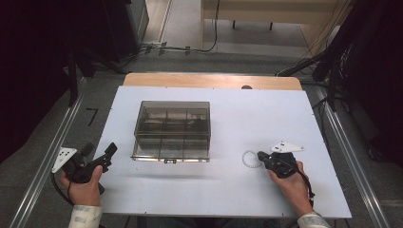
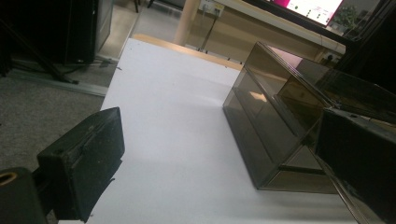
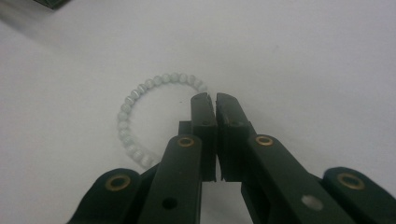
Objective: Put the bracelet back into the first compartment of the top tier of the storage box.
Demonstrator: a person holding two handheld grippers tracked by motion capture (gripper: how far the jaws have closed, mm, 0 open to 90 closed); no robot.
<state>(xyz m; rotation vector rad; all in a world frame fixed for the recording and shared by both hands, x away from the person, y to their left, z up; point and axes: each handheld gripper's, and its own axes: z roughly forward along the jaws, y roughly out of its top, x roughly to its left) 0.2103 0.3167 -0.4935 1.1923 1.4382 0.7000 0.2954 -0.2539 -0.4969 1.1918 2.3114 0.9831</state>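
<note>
Your right tongs (image 3: 214, 99) pinched shut on bead bracelet (image 3: 140, 100) rim, bracelet flat on white tabletop (image 1: 228, 118) right of smoky compartment box (image 1: 172, 130); your left tongs (image 2: 219, 154) wide, empty, beside box

We can't see the near-right stretch of the bead bracelet (image 3: 140, 100); the right gripper (image 3: 215, 99) covers it, so a pinch on the beads stays unclear. The smoky box (image 2: 275, 121) runs off the right edge, its compartments too murky to read.
</note>
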